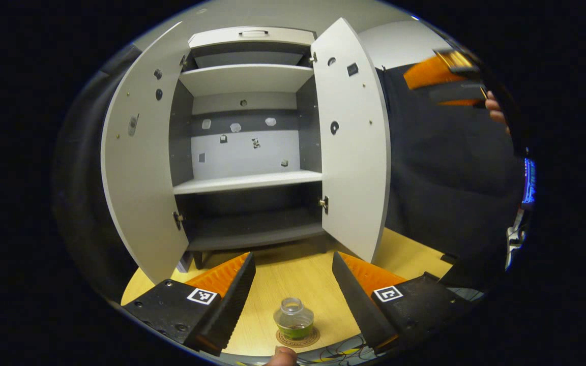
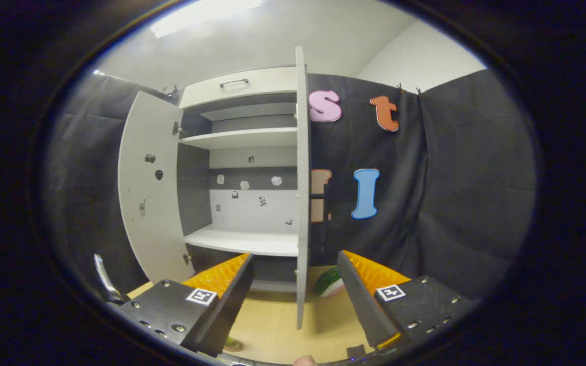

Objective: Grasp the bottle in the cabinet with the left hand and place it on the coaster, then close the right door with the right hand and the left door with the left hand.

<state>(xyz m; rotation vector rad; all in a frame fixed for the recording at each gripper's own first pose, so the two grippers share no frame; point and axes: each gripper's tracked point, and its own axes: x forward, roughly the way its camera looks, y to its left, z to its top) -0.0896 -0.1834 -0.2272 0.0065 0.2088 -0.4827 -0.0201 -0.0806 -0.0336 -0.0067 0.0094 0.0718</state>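
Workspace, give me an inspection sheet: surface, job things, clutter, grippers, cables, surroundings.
Surface: light wooden table, bare between cabinet and bottle.
Job's things: bottle upright on the coaster; cabinet shelves bare; left door and right door both open.
Clutter: green striped object on the table behind the right door.
Grippers: left gripper jaws open, above the bottle, apart from it; right gripper jaws open, facing the right door's edge.
Cables: wires at the table's near edge.
Surroundings: black cloth wall.

table (image 1: 293,277): light wood | green-striped object (image 2: 329,282): on table beside black cloth wall (image 2: 456,203)
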